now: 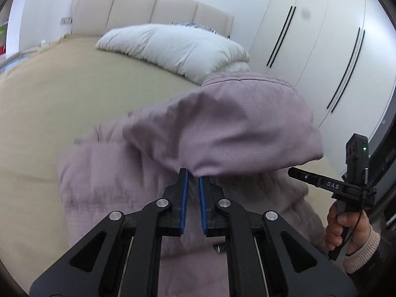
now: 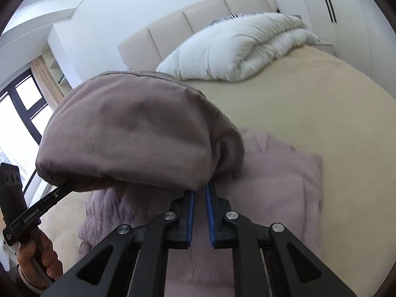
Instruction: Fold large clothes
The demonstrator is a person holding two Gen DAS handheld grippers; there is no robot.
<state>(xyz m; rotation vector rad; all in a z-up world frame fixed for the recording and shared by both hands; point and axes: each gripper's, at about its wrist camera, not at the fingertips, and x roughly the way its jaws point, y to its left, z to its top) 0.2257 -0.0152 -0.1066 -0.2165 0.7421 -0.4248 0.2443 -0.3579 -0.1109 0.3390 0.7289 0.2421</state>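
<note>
A mauve padded jacket (image 1: 111, 173) lies on the beige bed (image 1: 61, 94); it also shows in the right wrist view (image 2: 272, 185). Its hood (image 1: 235, 128) is lifted above the body, stretched between both grippers; the hood fills the left of the right wrist view (image 2: 128, 133). My left gripper (image 1: 193, 173) is shut on the hood's left edge. My right gripper (image 2: 201, 188) is shut on the hood's right edge. In the left wrist view the right gripper (image 1: 292, 172) reaches in from the right, held by a hand. The left gripper (image 2: 59, 190) shows at the left of the right wrist view.
A folded white duvet (image 1: 178, 47) lies at the head of the bed, against a padded headboard (image 1: 153, 10). White wardrobe doors (image 1: 321, 49) stand to the right. A dark-framed window (image 2: 22, 104) is at the left of the right wrist view.
</note>
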